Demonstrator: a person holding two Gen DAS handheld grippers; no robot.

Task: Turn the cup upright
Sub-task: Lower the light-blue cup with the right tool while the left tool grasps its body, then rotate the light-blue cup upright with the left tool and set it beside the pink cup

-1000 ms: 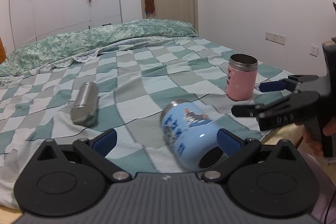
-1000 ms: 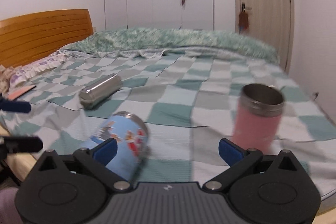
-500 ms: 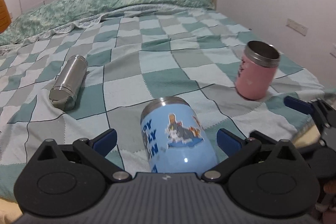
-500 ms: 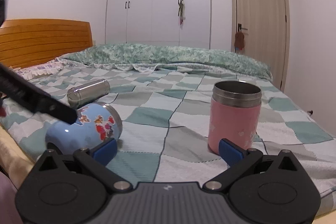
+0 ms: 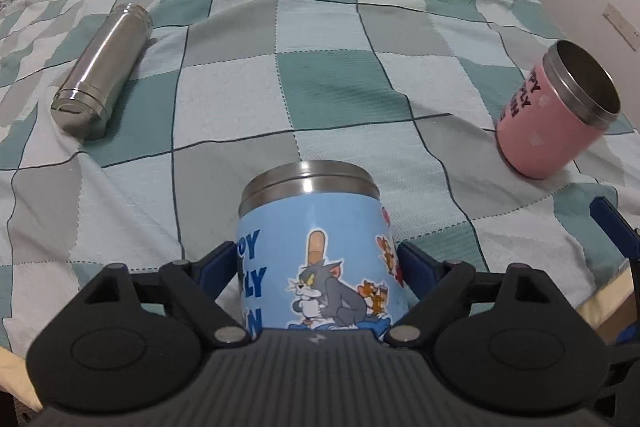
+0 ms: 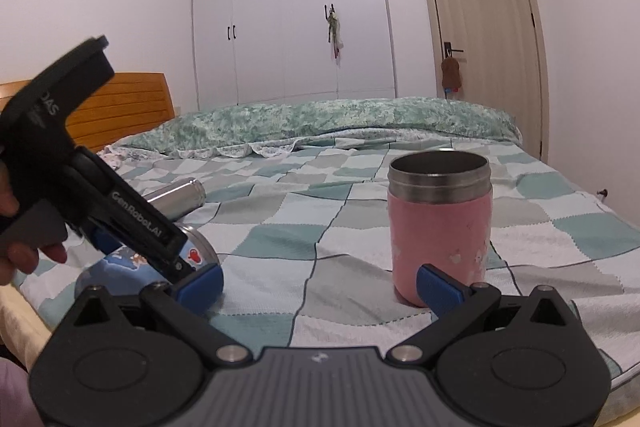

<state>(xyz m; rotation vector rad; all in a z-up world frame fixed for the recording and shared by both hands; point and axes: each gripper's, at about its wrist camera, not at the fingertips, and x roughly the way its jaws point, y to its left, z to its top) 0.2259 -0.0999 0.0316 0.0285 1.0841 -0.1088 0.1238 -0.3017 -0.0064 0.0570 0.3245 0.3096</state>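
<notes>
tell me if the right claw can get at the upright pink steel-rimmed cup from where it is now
Probably yes. The right claw is open and empty, the upright pink steel-rimmed cup stands just ahead by its right finger, and only bare checked bedspread lies between them.

Cartoon cup [image 5: 316, 247] lies on its side on the bed [image 5: 320, 75], btwn left tool [image 5: 316, 267] fingers, nearest edge. Flask [image 5: 100, 67] lying far left, well apart. Other cup [image 6: 440, 223] upright at right, just ahead of right tool [image 6: 320, 285].
</notes>
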